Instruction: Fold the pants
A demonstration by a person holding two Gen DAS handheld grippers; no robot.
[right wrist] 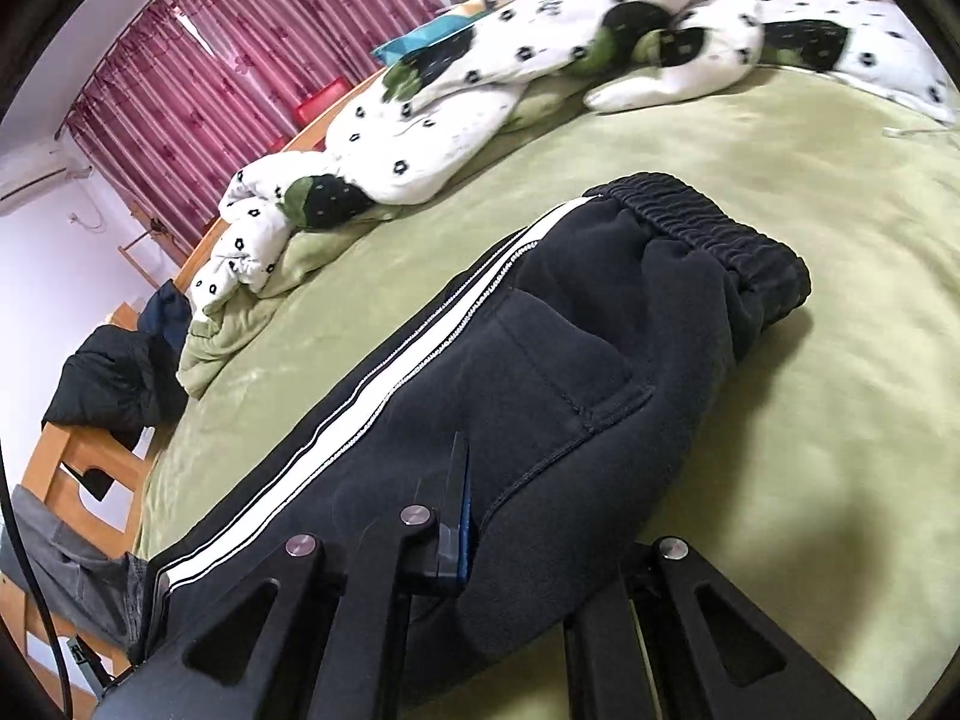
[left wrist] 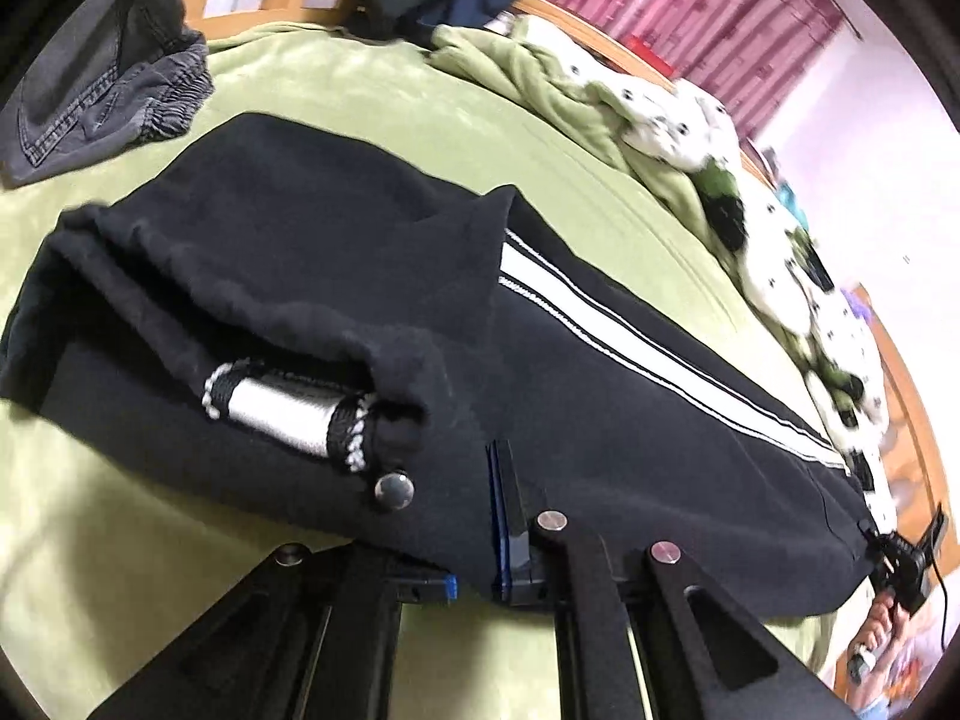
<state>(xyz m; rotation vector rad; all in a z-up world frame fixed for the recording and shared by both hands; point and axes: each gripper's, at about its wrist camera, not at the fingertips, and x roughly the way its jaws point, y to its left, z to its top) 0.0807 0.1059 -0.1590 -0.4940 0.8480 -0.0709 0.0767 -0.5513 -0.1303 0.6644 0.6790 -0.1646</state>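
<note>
Black pants (left wrist: 372, 300) with a white side stripe (left wrist: 630, 354) lie lengthwise on the green bed cover (left wrist: 360, 96). My left gripper (left wrist: 480, 540) is shut on a fold of their black fabric beside a metal snap (left wrist: 394, 491) and a silver-striped cuff (left wrist: 288, 414); one finger (left wrist: 507, 510) shows and the other is under the cloth. In the right wrist view my right gripper (right wrist: 474, 516) is shut on the pants (right wrist: 570, 372) below the pocket seam, with the elastic waistband (right wrist: 708, 228) beyond. The right gripper (left wrist: 882, 546) also shows at the pants' far end, in a hand (left wrist: 882, 624).
Grey jeans (left wrist: 102, 78) lie at the bed's left edge. A white patterned quilt (right wrist: 480, 78) and a bunched green blanket (right wrist: 240, 330) run along the far side. Dark clothes (right wrist: 114, 384) hang on the wooden bed frame (right wrist: 66, 468). Red curtains (right wrist: 210, 60) hang behind.
</note>
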